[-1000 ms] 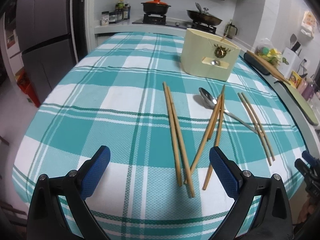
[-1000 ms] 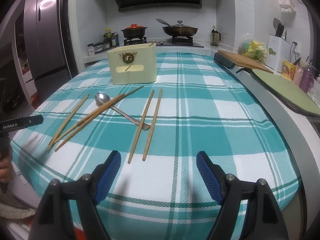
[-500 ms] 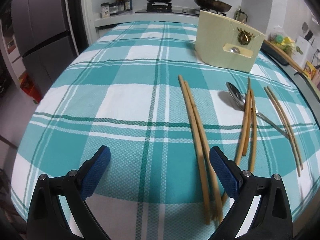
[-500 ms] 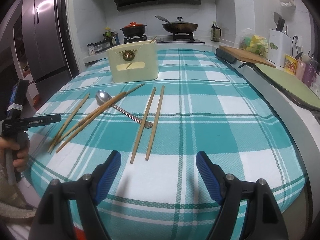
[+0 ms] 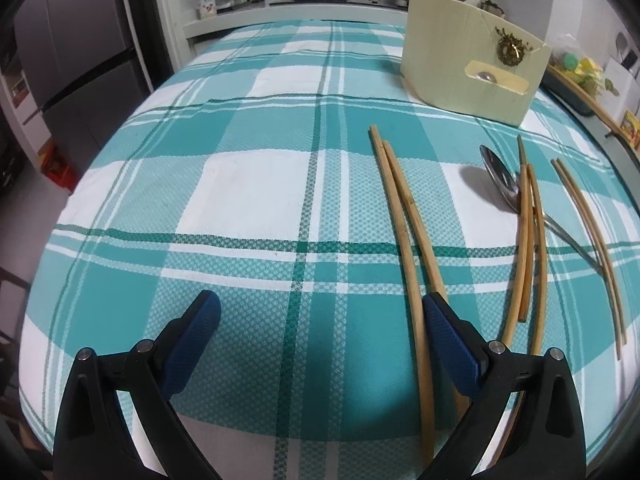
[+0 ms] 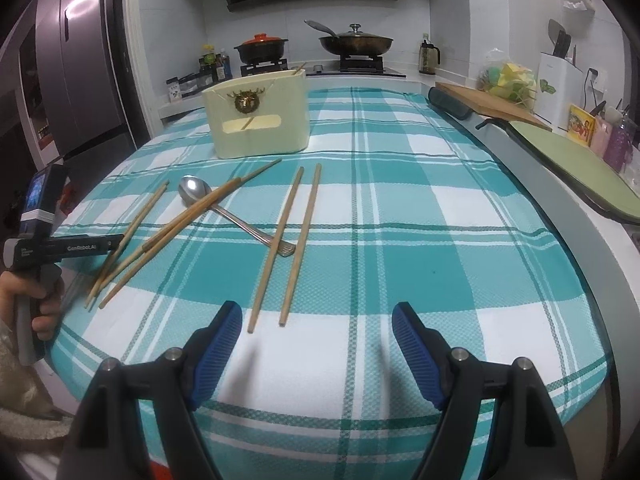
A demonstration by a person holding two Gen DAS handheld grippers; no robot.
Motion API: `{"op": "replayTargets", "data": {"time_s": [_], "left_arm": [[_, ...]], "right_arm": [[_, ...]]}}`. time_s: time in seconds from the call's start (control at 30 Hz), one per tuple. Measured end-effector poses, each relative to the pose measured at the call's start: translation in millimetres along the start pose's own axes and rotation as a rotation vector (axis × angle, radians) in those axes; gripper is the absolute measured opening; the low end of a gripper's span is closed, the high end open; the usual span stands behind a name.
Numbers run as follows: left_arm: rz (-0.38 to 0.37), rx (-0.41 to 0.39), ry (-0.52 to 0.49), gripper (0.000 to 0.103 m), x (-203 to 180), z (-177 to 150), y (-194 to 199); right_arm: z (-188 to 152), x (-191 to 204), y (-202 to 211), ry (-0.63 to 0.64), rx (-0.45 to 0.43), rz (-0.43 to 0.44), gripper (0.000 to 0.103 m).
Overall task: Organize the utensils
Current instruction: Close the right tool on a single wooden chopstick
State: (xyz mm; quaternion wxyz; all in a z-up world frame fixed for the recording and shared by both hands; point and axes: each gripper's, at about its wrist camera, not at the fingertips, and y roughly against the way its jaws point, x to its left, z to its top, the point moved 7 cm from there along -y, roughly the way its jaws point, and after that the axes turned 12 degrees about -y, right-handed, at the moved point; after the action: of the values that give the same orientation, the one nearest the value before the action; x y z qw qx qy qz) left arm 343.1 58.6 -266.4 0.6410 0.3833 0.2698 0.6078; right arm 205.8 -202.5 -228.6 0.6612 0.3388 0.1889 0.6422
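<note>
Chopsticks [image 5: 404, 216] beside left gripper [image 5: 320, 312], right gripper [image 6: 316, 320] spread wide

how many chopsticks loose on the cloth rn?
6, in three pairs: left pair by the left gripper, middle pair crossing the spoon, right pair over its handle. Another stick pokes from the holder.

Ahead of me: teal plaid tablecloth [image 6: 400, 208]. Back counter had stove w/ red-lidded pot [image 6: 261, 46] & lidded wok [image 6: 355, 42], spice jars [image 6: 212, 64] to their left. Fridge [image 6: 76, 80] stood far left. Right counter: wooden cutting board [image 6: 490, 104], green mat [image 6: 576, 168], knife block [image 6: 560, 80].
</note>
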Motion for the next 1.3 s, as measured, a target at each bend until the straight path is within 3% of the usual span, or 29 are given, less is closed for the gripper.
{"op": "replayTargets", "data": {"time_s": [0.07, 0.13, 0.23, 0.4, 0.53, 0.6, 0.67, 0.73, 0.93, 1.0, 1.03, 1.2, 1.3], "left_arm": [[0.001, -0.003, 0.001, 0.102, -0.2, 0.4, -0.6], [0.002, -0.005, 0.003, 0.102, -0.1, 0.0, -0.4], [0.006, -0.006, 0.006, 0.102, -0.2, -0.3, 0.0], [0.003, 0.010, -0.004, 0.103, 0.4, 2.4, -1.8], [0.010, 0.018, -0.010, 0.101, 1.2, 12.3, -6.8], [0.006, 0.011, -0.016, 0.098, 0.5, 16.2, -8.8], [0.003, 0.001, -0.016, 0.086, 1.5, 18.0, -7.0], [0.006, -0.001, -0.008, 0.083, 5.1, 17.2, -5.6], [0.004, 0.009, 0.007, 0.086, 19.8, 7.6, -2.8], [-0.010, 0.019, -0.005, 0.089, 22.1, 7.2, -4.2], [-0.015, 0.025, -0.018, 0.090, 22.1, 7.7, -4.8], [-0.026, 0.046, -0.107, 0.101, 18.7, 12.1, -10.0], [-0.038, 0.031, -0.105, 0.103, 19.7, 11.8, -12.0]], "right_arm": [[5.9, -8.3, -9.0, -0.005, 0.018, -0.024, 0.075], [14.9, -14.6, -22.3, -0.012, 0.048, -0.037, 0.065], [30.8, -13.8, -44.9, -0.033, 0.102, 0.008, 0.053], [58.1, 10.3, -87.1, 0.003, 0.164, 0.055, 0.046], [66.5, 27.9, -120.6, 0.075, 0.214, 0.042, 0.032], [66.3, 31.5, -133.2, 0.116, 0.233, 0.020, 0.026], [67.4, 33.8, -135.7, 0.163, 0.215, 0.006, 0.023], [68.5, 27.7, -134.1, 0.166, 0.208, -0.024, 0.013], [62.6, -10.2, -117.3, 0.131, 0.200, -0.111, 0.013], [59.0, -15.7, -112.0, 0.143, 0.207, -0.116, 0.014], [57.0, -17.3, -109.9, 0.150, 0.213, -0.114, 0.019], [55.1, -21.2, -108.0, 0.173, 0.255, -0.080, 0.020], [58.3, -26.9, -110.3, 0.170, 0.257, -0.075, 0.035]]}}
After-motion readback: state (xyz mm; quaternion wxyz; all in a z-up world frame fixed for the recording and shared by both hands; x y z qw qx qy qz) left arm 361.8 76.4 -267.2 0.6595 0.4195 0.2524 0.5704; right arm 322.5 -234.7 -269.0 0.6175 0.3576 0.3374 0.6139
